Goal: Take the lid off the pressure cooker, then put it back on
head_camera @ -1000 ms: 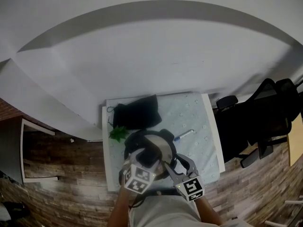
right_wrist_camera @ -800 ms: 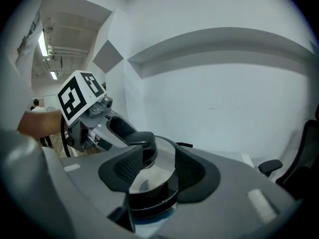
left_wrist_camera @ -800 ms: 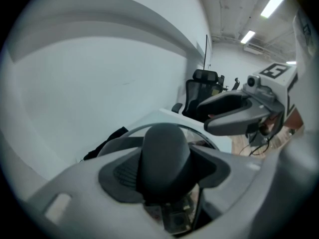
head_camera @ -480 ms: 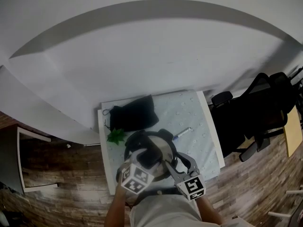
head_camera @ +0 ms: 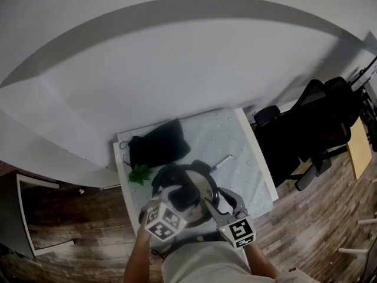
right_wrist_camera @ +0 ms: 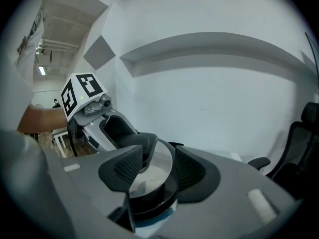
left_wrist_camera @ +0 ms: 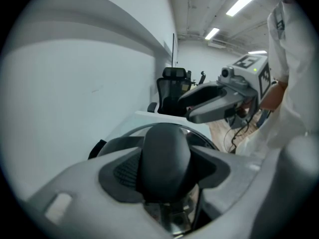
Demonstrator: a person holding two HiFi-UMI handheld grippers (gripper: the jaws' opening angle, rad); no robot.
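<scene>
Across the lower middle of the head view, a pale blue dotted surface (head_camera: pixel 238 143) is carrying a round steel pressure cooker (head_camera: pixel 203 188) near its front edge. Its shiny metal lid (right_wrist_camera: pixel 152 173) is appearing tilted over the pot at the centre of the right gripper view. The left hand-held gripper (left_wrist_camera: pixel 167 172) is clamping the lid's rounded black plastic knob (left_wrist_camera: pixel 165 151). The right hand-held gripper (right_wrist_camera: pixel 158 167) is straddling the lid's rim with jaws apart; whether its pads are pressing, I cannot tell. A lid going down crooked is risking a jam against the rim. The smooth knob could be slipping under a twist, or dragging the pot toward the edge.
</scene>
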